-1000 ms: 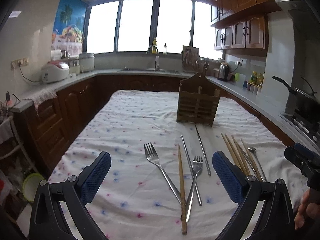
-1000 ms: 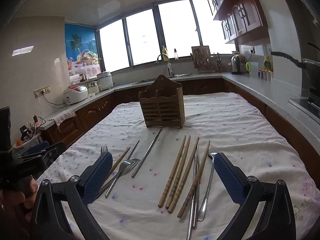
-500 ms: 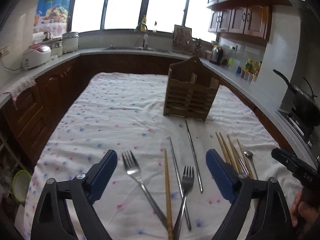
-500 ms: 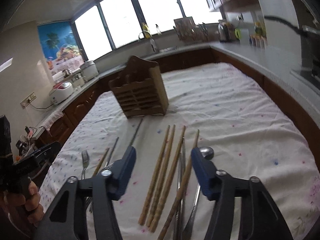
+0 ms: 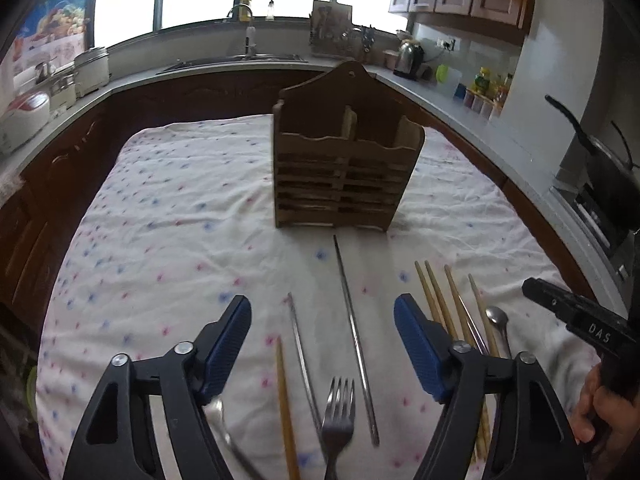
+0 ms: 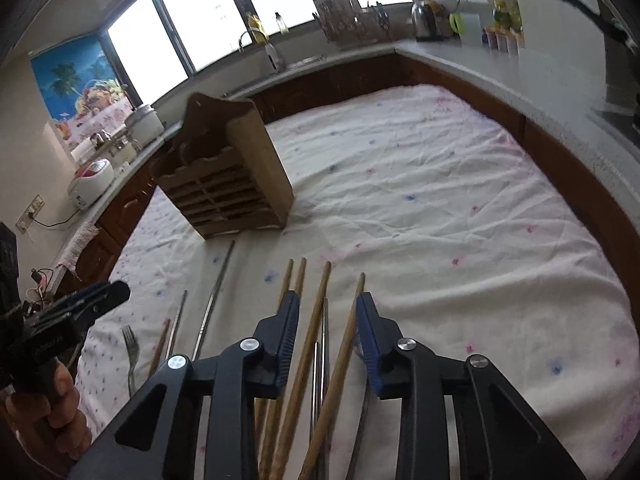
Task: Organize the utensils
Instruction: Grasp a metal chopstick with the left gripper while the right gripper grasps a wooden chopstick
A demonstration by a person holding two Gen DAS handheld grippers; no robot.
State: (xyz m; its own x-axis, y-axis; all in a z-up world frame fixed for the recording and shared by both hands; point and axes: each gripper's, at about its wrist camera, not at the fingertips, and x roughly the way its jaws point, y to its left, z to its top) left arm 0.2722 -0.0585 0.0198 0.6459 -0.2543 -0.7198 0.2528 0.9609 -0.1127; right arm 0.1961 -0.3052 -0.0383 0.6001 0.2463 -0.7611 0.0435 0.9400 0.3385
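Observation:
A slatted wooden utensil caddy (image 5: 344, 172) (image 6: 236, 184) stands upright mid-table on the flowered cloth. My left gripper (image 5: 322, 312) hovers over a fork (image 5: 338, 404), two metal chopsticks (image 5: 352, 312) and one wooden chopstick (image 5: 286, 400). Its jaws are closing, wide apart, and touch none of them. A second fork (image 5: 218, 412) lies partly hidden under its left finger. My right gripper (image 6: 328, 302) hangs low over the bundle of wooden chopsticks (image 6: 316, 320). Its jaws are closing with two wooden sticks and a metal one between them, the pads not pressing. A spoon (image 5: 498, 320) lies beside the bundle.
Dark wood cabinets and a grey counter (image 6: 500, 68) ring the table. A pan (image 5: 604, 160) sits on the stove at the right and rice cookers (image 6: 90, 182) on the left counter. A person's hand (image 5: 600, 412) grips the right tool. Bare cloth (image 6: 440, 200) stretches right of the caddy.
Both grippers have moved forward towards the caddy and tipped down over the utensils. Both pairs of jaws have narrowed, the right far more, and it now straddles the chopstick bundle.

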